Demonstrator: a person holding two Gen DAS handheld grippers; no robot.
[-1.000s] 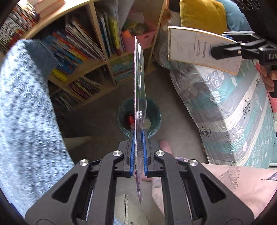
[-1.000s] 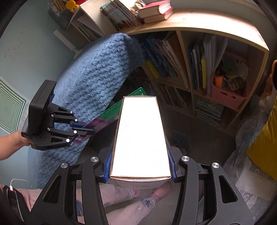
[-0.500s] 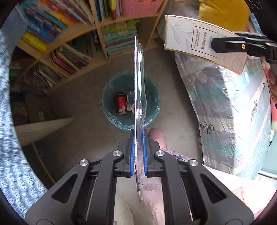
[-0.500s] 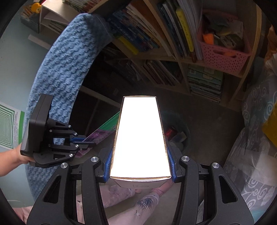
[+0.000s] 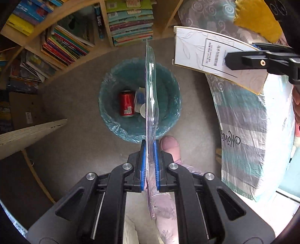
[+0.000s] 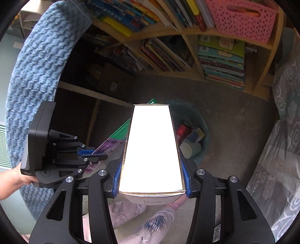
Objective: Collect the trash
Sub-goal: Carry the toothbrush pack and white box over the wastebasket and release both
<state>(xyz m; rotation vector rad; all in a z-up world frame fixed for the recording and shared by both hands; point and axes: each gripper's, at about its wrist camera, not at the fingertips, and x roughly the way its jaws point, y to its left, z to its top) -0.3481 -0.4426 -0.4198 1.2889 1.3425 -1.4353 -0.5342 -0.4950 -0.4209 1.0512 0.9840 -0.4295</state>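
Note:
My left gripper (image 5: 150,148) is shut on a thin clear plastic package (image 5: 151,88), seen edge-on and standing directly over the teal lined trash bin (image 5: 112,120). A red can (image 5: 126,103) and crumpled wrappers lie inside the bin. My right gripper (image 6: 151,176) is shut on a white cardboard box (image 6: 151,148), glaring bright, held above and left of the same bin (image 6: 203,148). In the left wrist view the box (image 5: 204,52) and the right gripper's fingers (image 5: 249,58) sit at the upper right. In the right wrist view the left gripper (image 6: 97,156) holds the green and purple package (image 6: 116,137) at the left.
A wooden bookshelf (image 5: 105,20) full of books runs along the back, with a pink basket (image 6: 241,16). A patterned bed cover (image 5: 253,131) is on the right, a blue knitted blanket (image 6: 37,71) on the left. The person's legs and pink slipper (image 5: 169,144) are beside the bin.
Both grippers have come down toward the floor with their loads. The bin has grown larger and now sits right under the plastic package; the view tilted more steeply downward.

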